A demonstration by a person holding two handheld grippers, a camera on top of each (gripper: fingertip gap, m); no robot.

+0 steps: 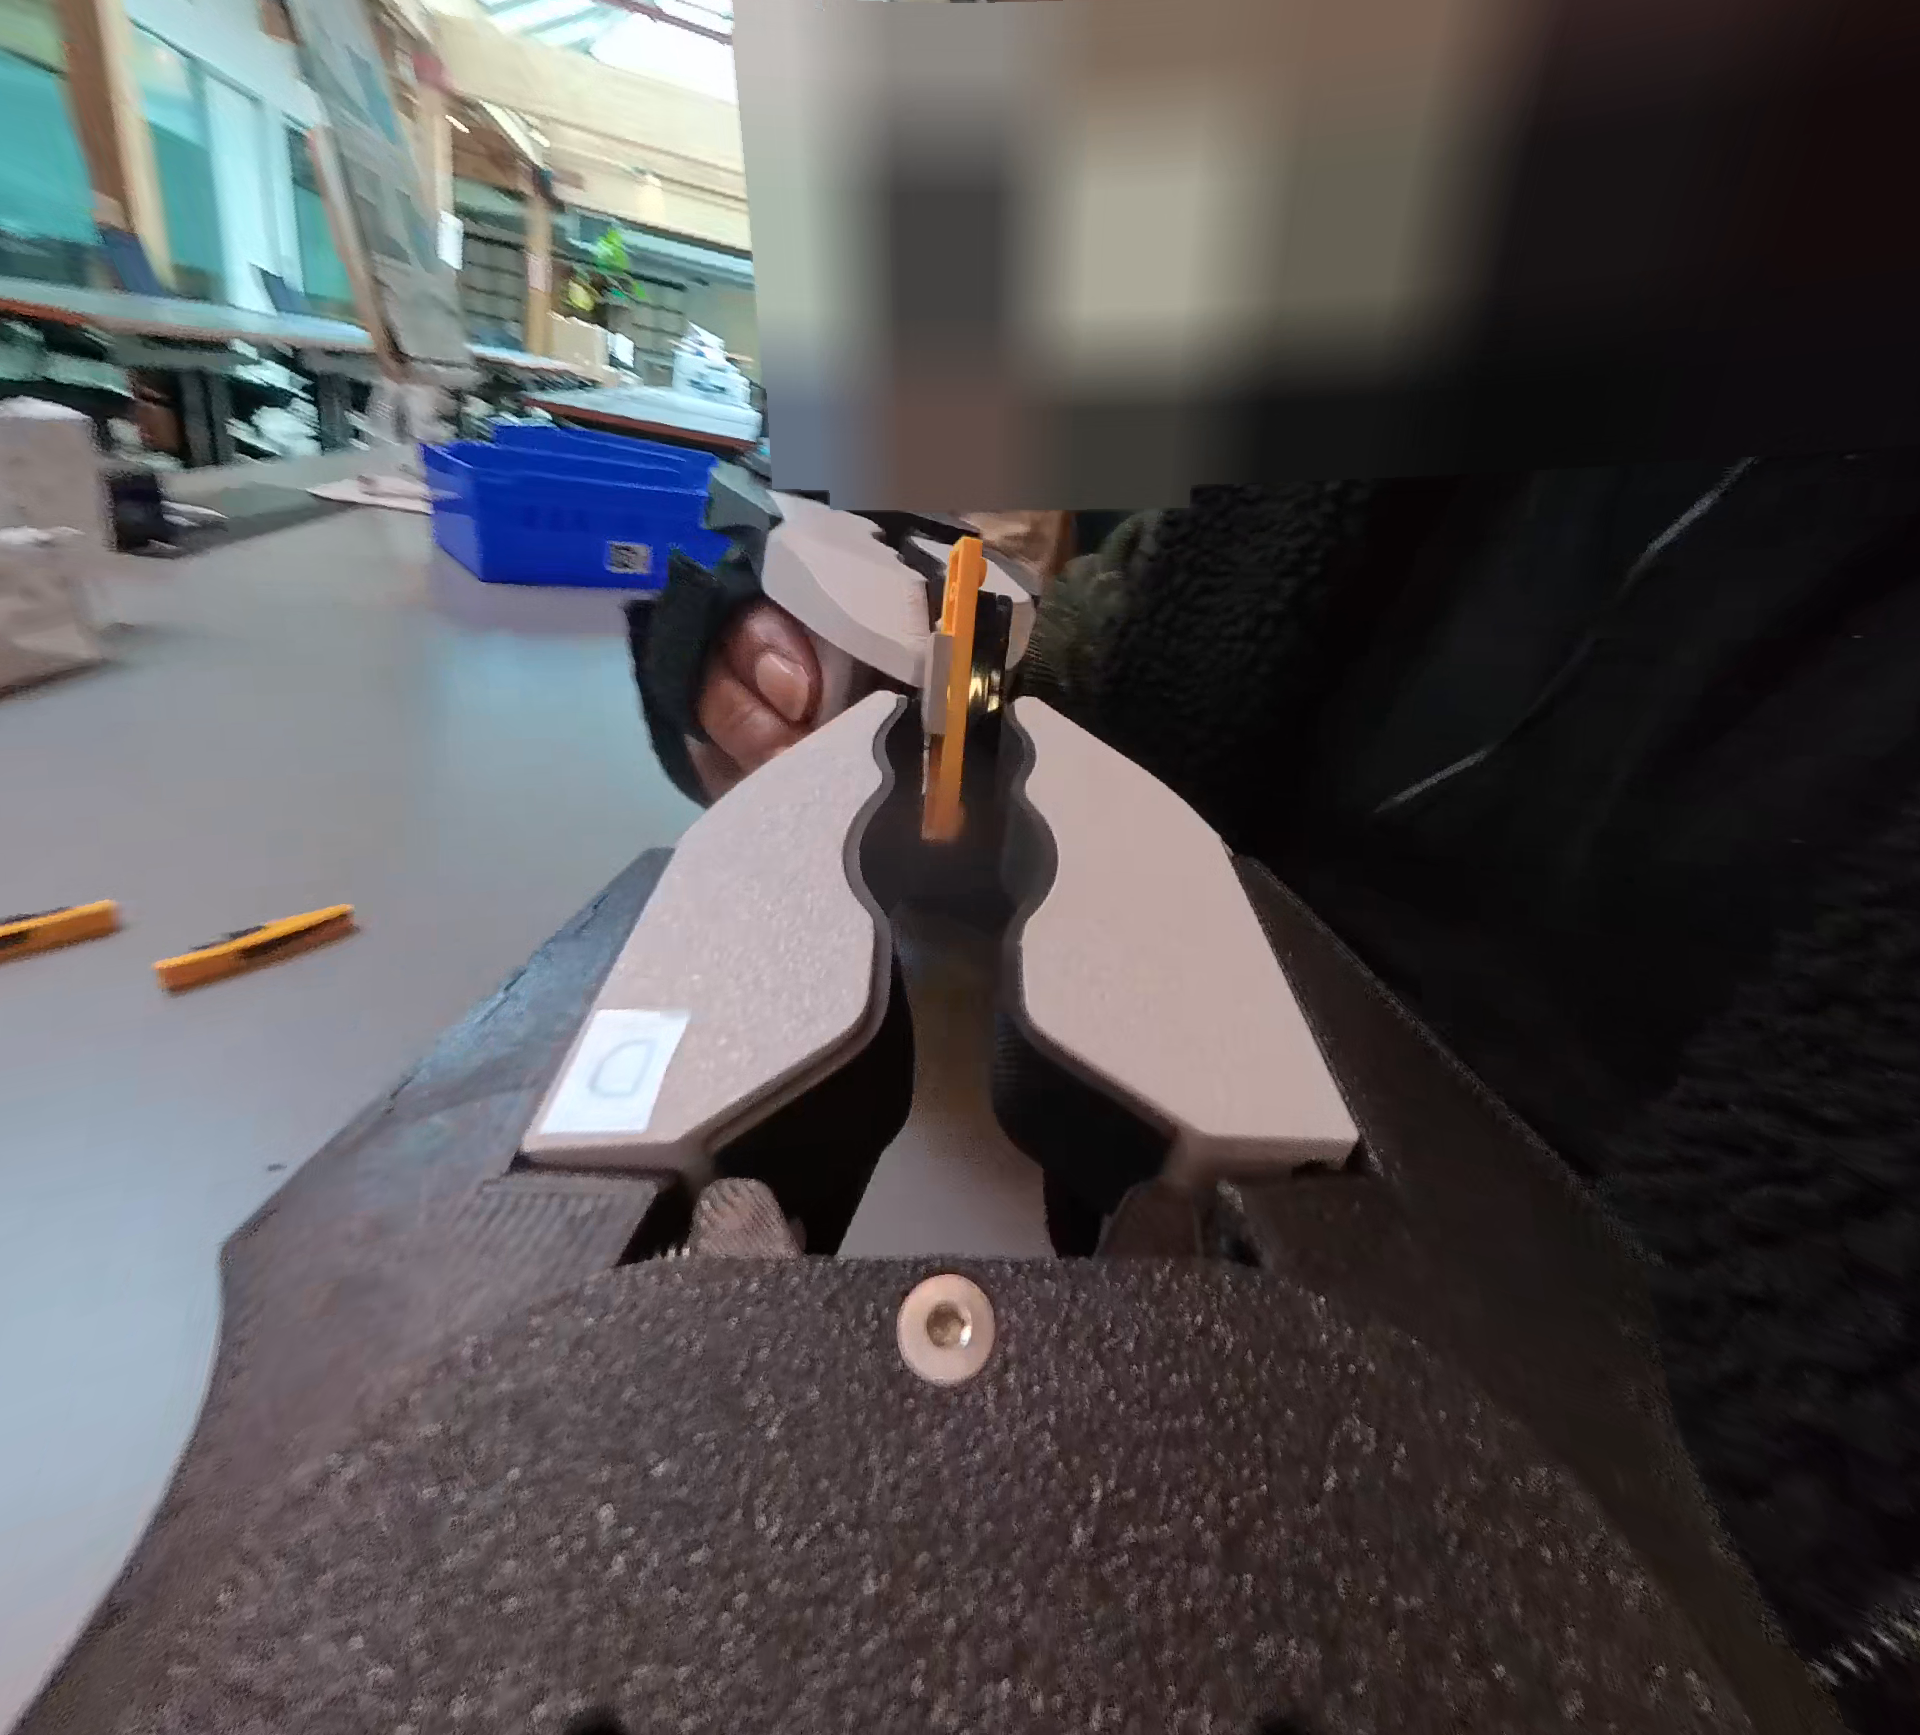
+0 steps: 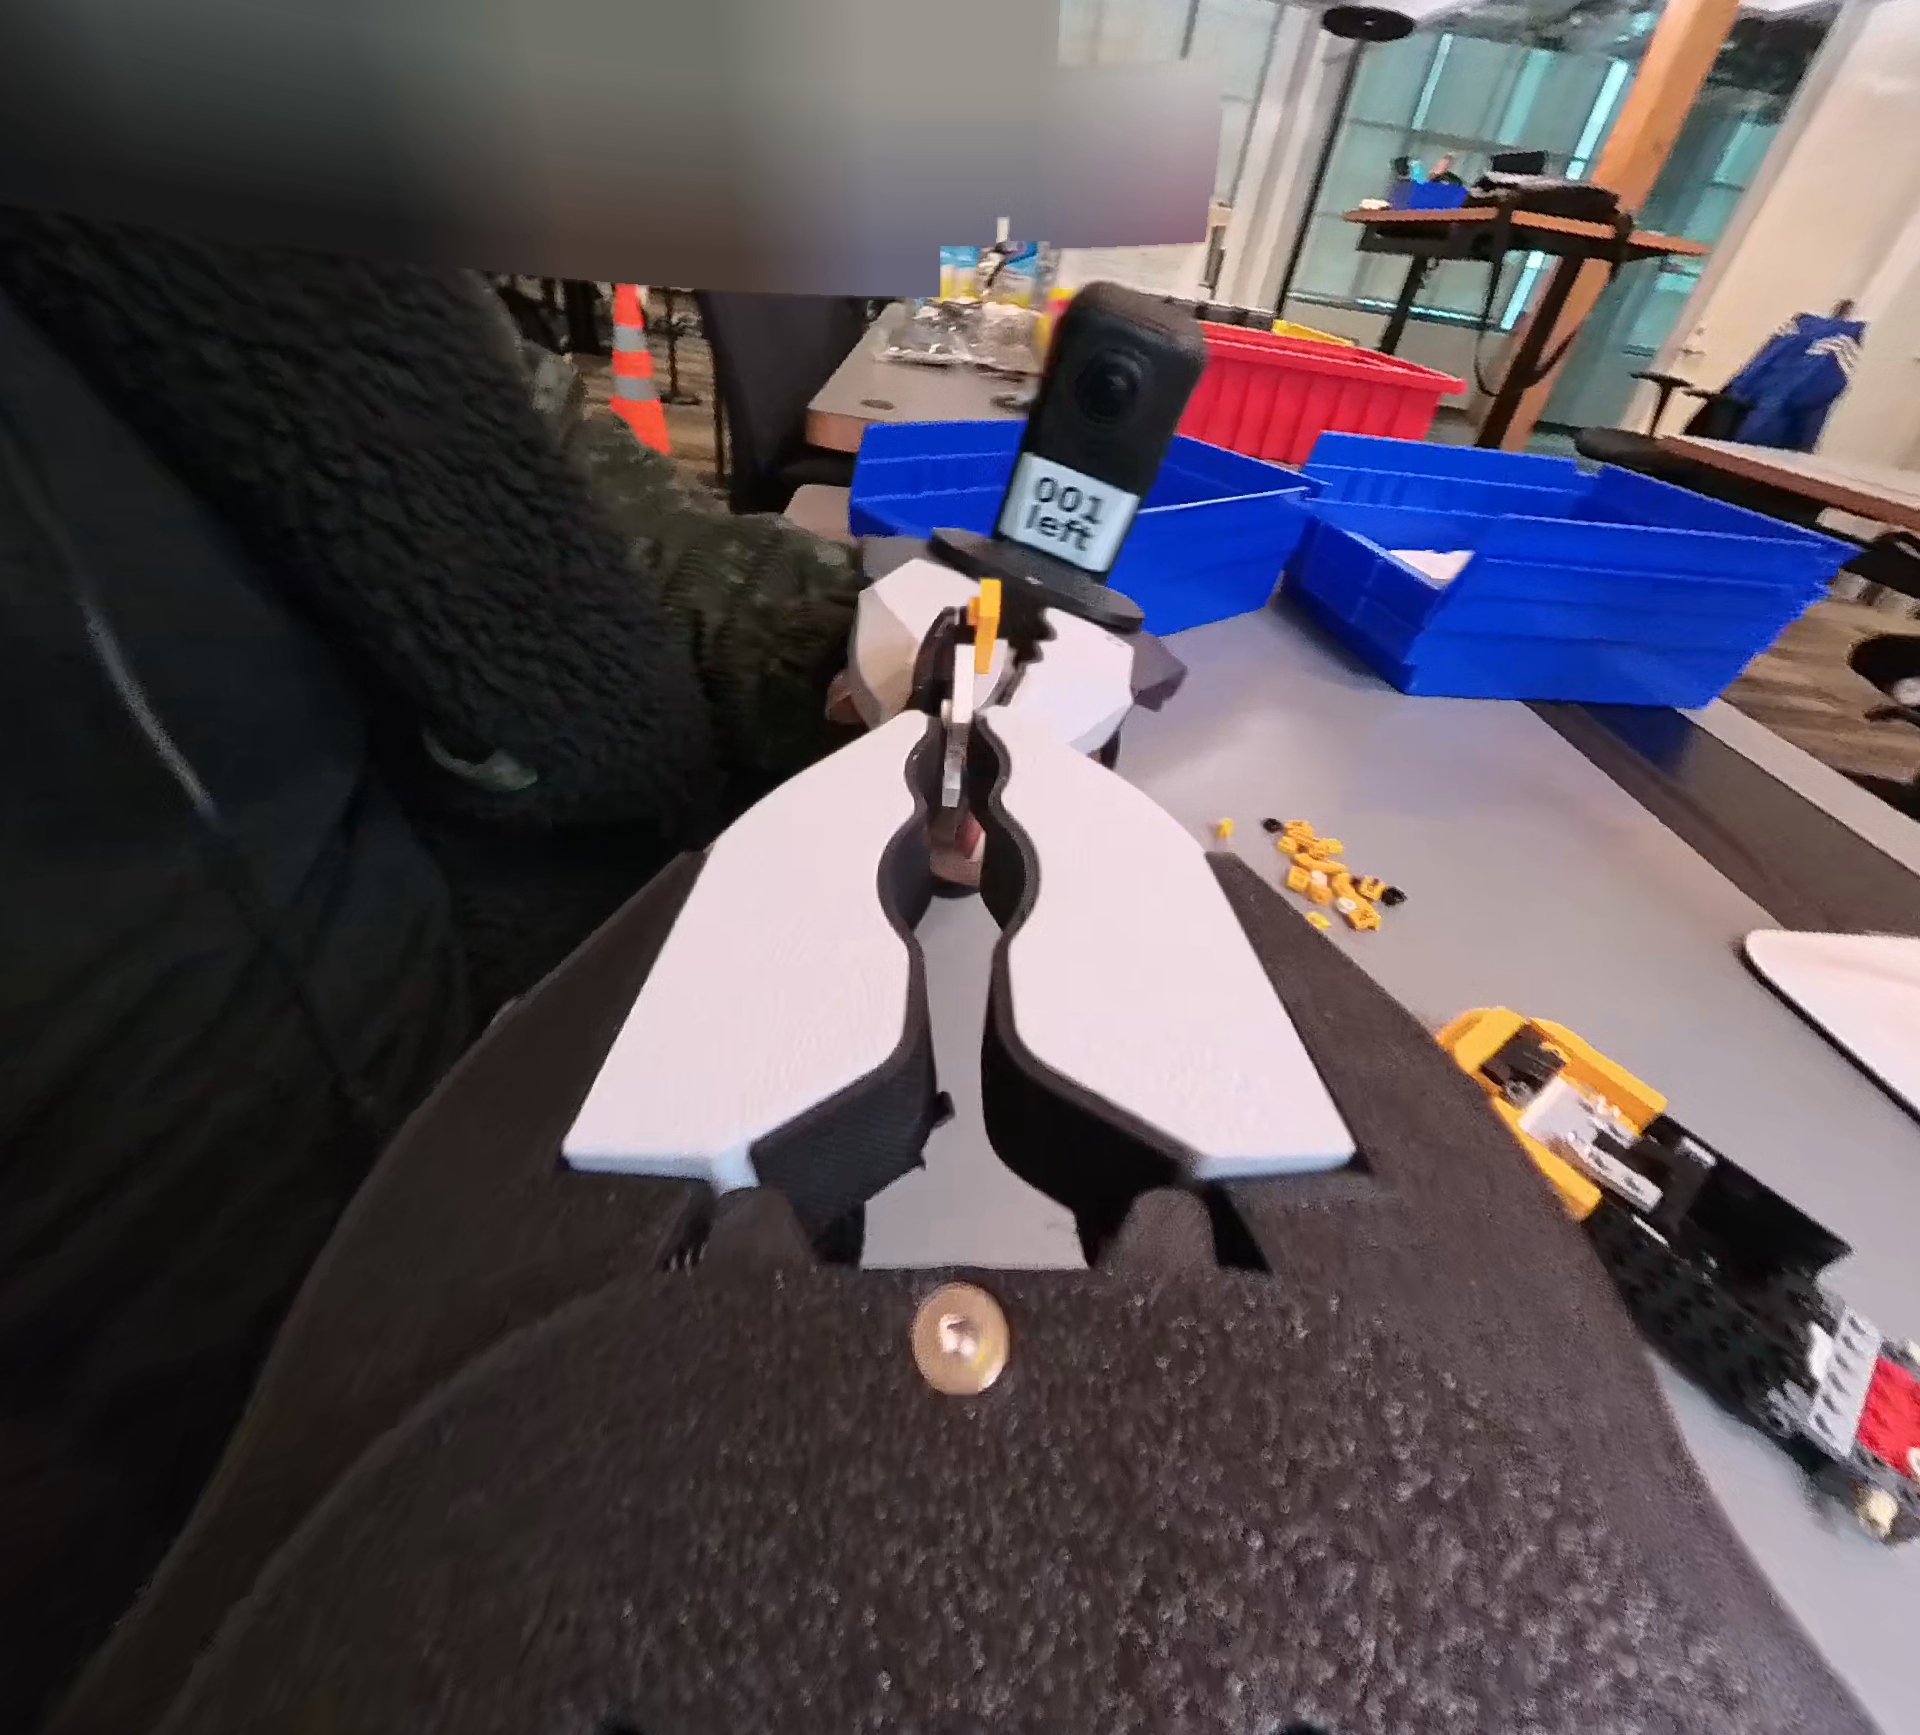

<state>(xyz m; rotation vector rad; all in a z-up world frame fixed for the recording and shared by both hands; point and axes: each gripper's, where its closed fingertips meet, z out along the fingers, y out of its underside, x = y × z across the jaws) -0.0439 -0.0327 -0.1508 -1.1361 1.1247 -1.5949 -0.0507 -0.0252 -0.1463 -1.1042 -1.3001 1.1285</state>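
The two grippers meet tip to tip above a grey table [image 2: 1455,812]; the left gripper [image 1: 961,729] is nearly closed on a thin yellow strip [image 1: 951,750] with a black wheel [image 1: 982,683] on its side; the right gripper [image 2: 956,750] is pinched almost shut on a small grey piece [image 2: 961,709] that lies against the strip; loose yellow bits [image 2: 1325,870] and a yellow and black brick model [image 2: 1621,1155] lie to the right; two more yellow strips [image 1: 255,945] lie to the left; blue bins [image 2: 1558,563] stand behind
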